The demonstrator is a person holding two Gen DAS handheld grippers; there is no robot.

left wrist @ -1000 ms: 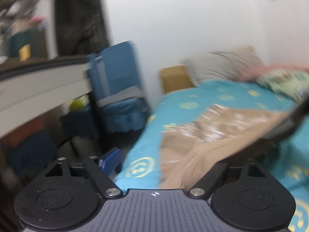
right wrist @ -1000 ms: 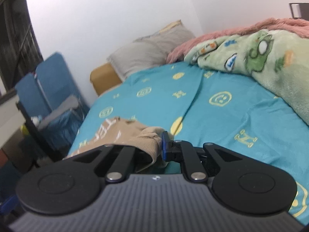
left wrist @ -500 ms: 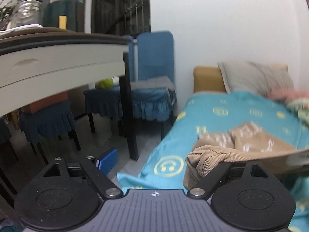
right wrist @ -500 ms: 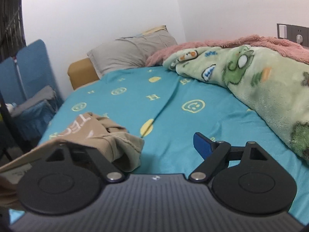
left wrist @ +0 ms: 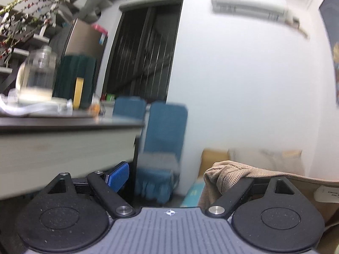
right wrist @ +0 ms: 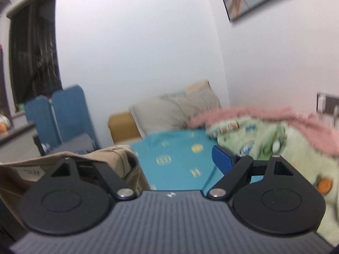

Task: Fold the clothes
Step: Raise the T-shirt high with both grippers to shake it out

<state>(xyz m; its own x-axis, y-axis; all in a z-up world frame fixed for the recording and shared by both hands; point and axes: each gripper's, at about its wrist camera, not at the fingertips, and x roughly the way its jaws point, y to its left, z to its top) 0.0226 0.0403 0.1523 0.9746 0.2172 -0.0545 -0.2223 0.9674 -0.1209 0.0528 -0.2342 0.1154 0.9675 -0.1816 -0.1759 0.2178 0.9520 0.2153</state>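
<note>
A tan corduroy garment hangs stretched between both grippers, lifted above the bed. In the left wrist view my left gripper is open wide; the cloth drapes over its right finger, and its blue left pad is bare. In the right wrist view the same garment drapes over the left finger of my right gripper, which is open wide, its blue right pad bare. A white label shows on the cloth.
The bed with a teal sheet lies ahead, with a grey pillow and a green and pink blanket to the right. Blue chairs and a cluttered table stand left of the bed.
Both grippers have risen and tilted up with the garment. The right gripper's jaws opened wide from shut a second ago. The cloth has left the bed surface.
</note>
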